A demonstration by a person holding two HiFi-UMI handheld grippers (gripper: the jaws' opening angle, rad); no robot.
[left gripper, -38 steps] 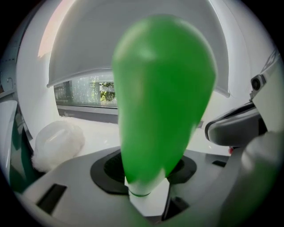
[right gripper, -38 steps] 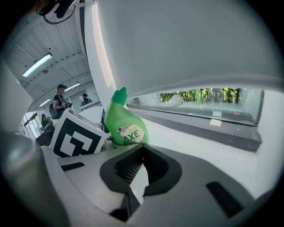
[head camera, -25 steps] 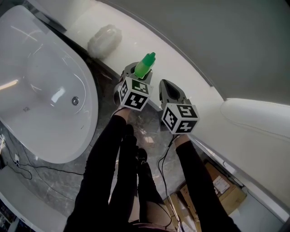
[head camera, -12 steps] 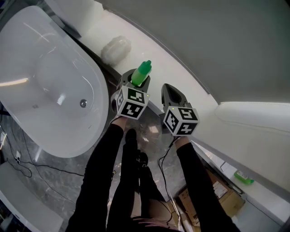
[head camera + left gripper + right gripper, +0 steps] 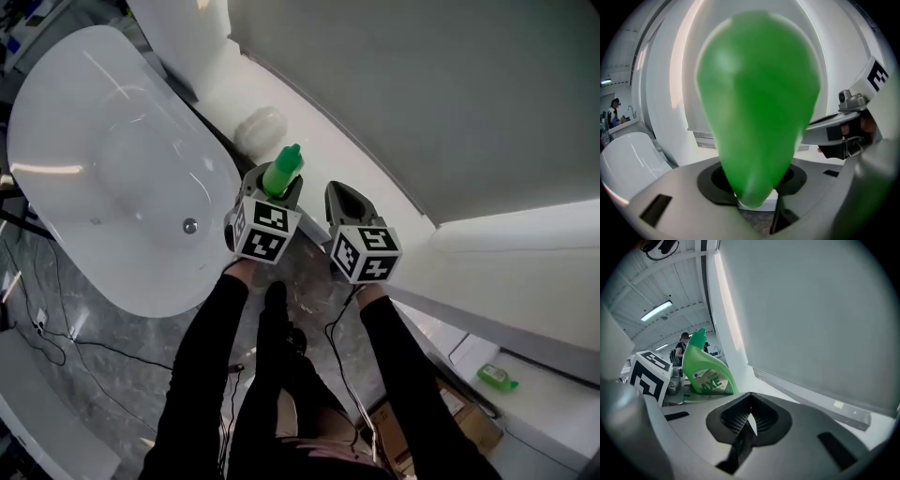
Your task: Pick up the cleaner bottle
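Note:
The green cleaner bottle (image 5: 282, 170) stands upright between the jaws of my left gripper (image 5: 276, 185), lifted off the white ledge (image 5: 352, 159). In the left gripper view the bottle (image 5: 759, 103) fills the picture, wedged in the dark pads of the left gripper (image 5: 757, 190). My right gripper (image 5: 341, 199) hovers just to the right of it, jaws together, holding nothing. From the right gripper view the bottle (image 5: 707, 369) shows its label at the left, beyond the closed right gripper (image 5: 749, 420).
A white bathtub (image 5: 103, 187) lies at the left on a grey marble floor. A white bundle (image 5: 260, 128) rests on the ledge behind the bottle. A second green bottle (image 5: 497, 377) lies at the lower right, near cardboard boxes (image 5: 412, 427). Cables (image 5: 56, 323) trail across the floor.
Both grippers have risen, the left one carrying the green bottle up off the ledge. The head view has swung, so the tub and the ledge sit lower in the picture.

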